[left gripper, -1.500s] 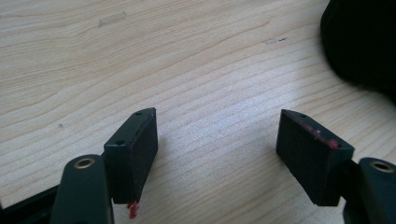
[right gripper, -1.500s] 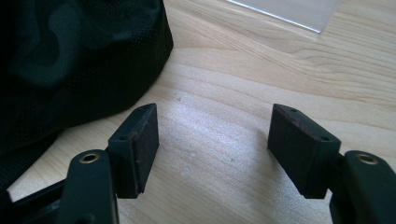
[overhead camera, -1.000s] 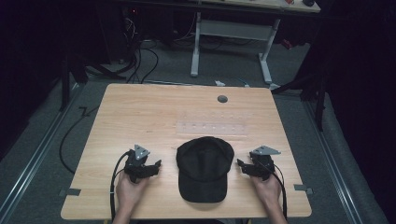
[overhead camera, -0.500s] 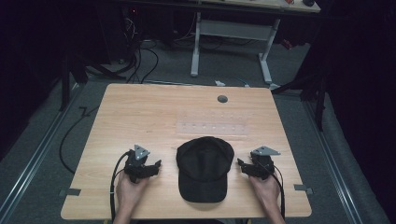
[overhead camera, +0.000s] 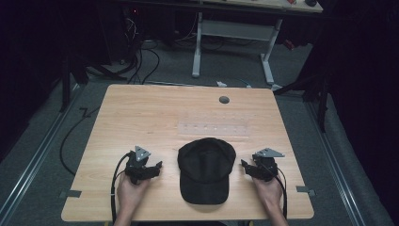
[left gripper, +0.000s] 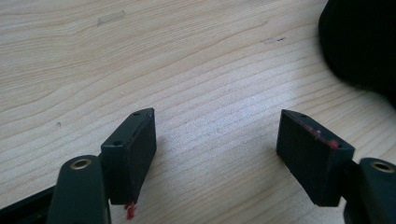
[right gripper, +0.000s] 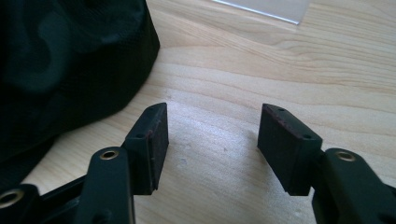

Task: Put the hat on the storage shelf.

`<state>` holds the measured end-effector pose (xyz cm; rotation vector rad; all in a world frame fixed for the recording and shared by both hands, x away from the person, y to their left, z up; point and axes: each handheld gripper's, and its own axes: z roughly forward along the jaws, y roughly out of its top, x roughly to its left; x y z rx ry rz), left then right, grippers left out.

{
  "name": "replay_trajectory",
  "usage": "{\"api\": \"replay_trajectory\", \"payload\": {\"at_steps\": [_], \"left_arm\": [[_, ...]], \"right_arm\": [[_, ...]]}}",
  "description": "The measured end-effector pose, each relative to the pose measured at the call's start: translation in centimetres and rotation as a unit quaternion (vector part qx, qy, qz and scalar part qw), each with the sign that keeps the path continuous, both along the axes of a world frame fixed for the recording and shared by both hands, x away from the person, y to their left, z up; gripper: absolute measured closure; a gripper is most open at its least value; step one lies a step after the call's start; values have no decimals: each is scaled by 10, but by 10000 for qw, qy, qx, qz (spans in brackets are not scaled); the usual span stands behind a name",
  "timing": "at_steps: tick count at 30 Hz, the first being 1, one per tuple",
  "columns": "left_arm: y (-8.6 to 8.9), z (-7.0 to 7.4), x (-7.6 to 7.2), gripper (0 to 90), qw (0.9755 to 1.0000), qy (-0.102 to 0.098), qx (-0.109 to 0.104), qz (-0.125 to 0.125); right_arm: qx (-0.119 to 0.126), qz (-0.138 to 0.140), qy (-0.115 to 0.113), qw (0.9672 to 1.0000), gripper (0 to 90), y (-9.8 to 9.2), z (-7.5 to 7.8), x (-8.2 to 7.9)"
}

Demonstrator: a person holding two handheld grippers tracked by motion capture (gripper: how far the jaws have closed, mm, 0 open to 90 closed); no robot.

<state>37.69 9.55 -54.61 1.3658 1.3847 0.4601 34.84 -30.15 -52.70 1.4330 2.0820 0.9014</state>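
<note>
The black cap point(overhead camera: 206, 169) lay untouched on the tabletop point(overhead camera: 141, 113) between both tools, so the work looked barely begun. The left hand-held gripper point(overhead camera: 156, 165) stood wide and empty; the right hand-held gripper point(overhead camera: 243, 164), jaws just narrowing, held nothing

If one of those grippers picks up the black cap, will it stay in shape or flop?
The cap looks like soft cloth, so its crown would probably sag when pinched. Its brim lies flat and looks stiffer, likely the surer hold. It seems light, and pushed, it would probably slide on the smooth table rather than roll.
</note>
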Motion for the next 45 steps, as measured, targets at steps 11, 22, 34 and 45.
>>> {"api": "replay_trajectory", "payload": {"at_steps": [11,22,34,45], "left_arm": [[-1,-1,-1,275,10000,-8,57,-22],[-1,-1,-1,264,10000,-4,72,-43],[-2,-1,-1,249,10000,16,57,-74],[-2,-1,-1,248,10000,16,57,-71]], "right_arm": [[333,134,-349,9987,502,4,17,-17],[511,528,-577,9956,498,21,34,-27],[555,908,-660,9921,491,38,53,-17],[567,1124,-639,9900,490,54,60,0]]}}
